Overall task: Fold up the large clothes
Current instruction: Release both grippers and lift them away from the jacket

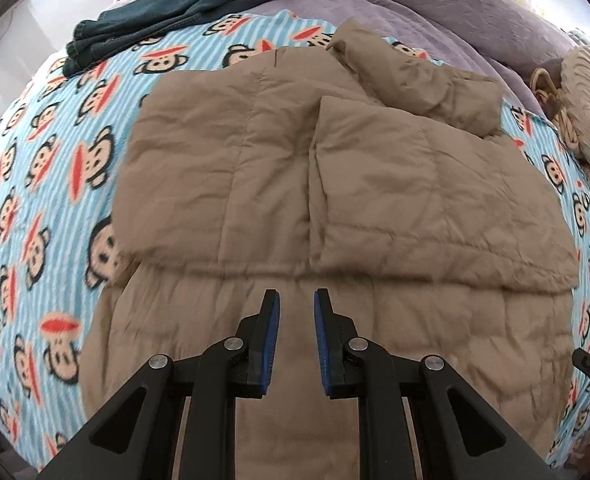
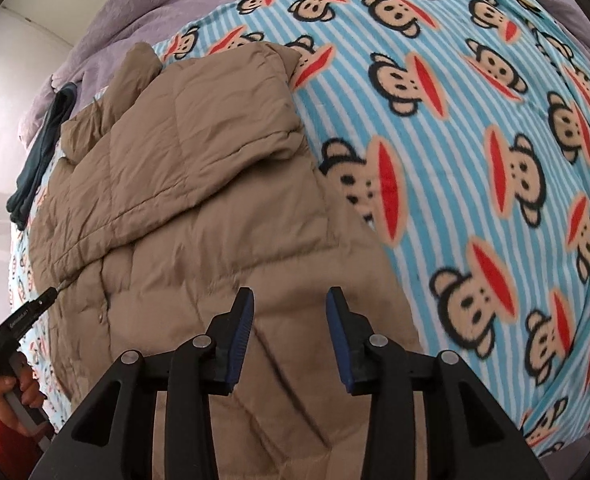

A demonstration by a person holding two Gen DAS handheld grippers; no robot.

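Both wrist views steeply down and close over the bed, sharing the tan padded coat (image 1: 335,168) (image 2: 199,184).

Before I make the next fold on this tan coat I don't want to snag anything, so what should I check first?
1. Right gripper open and empty: ok, nothing between its pads.
2. Left gripper free of fabric: cannot tell. It is shut, and its tip sits at the coat's edge in the right wrist view.
3. Side panel folded in over the tan coat: ok.
4. Dark green garment clear of the coat: ok, it lies apart at the far corner.
5. Coat's near hem flat on the monkey blanket: cannot tell, as the grippers hide it.
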